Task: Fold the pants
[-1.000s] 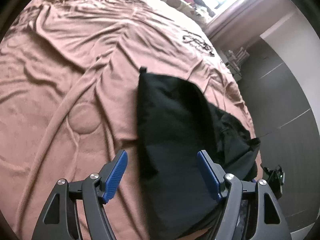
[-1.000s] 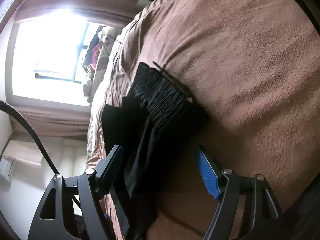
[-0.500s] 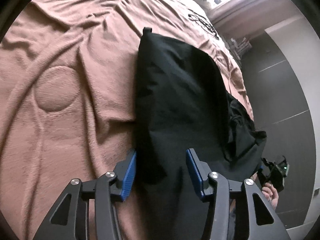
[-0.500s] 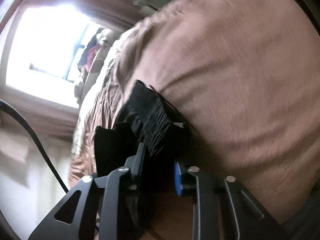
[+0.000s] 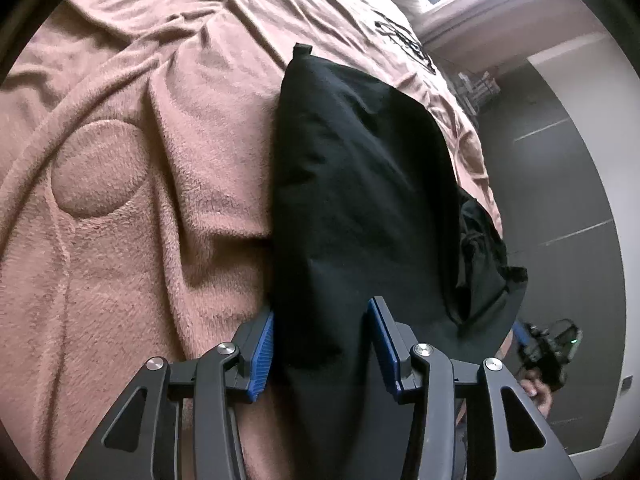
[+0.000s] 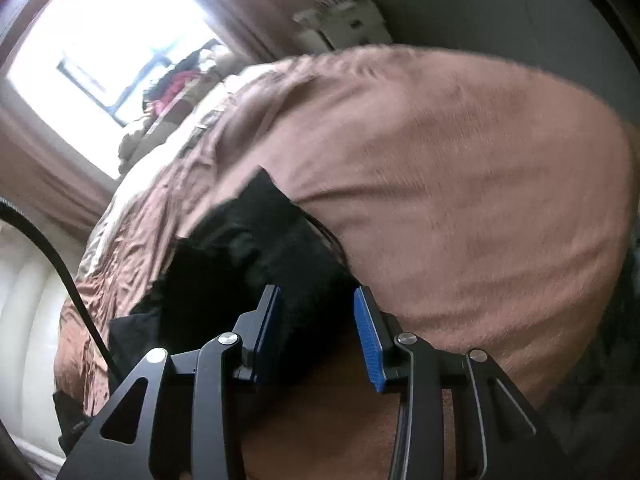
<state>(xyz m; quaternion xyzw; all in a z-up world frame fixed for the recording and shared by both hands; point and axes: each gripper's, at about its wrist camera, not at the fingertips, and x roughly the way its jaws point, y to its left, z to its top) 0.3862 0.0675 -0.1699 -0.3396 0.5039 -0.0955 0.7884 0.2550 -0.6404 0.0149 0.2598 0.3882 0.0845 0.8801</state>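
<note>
Black pants (image 5: 360,160) lie lengthwise on the brown blanket (image 5: 120,260), one narrow end with a small loop pointing away from me. My left gripper (image 5: 320,320) points down at their near part, jaws closing. Its left pad sits at the pants' left edge, the right pad on the cloth, and a creased fold is pressed between them. In the right wrist view the gathered waistband of the pants (image 6: 260,232) rises off the blanket (image 6: 460,200). My right gripper (image 6: 316,320) has its jaws opening, with black cloth still between the pads.
The bed's right edge drops to a dark tiled floor (image 5: 560,200). The other gripper and the hand holding it (image 5: 544,356) show past that edge. A bright window (image 6: 100,40) with piled clothes (image 6: 180,84) lies beyond the bed. A black cable (image 6: 60,264) crosses the left.
My left gripper came down onto the pants and its jaws narrowed around the cloth. My right gripper closed on the waistband, rose and rolled, and its jaws have parted again.
</note>
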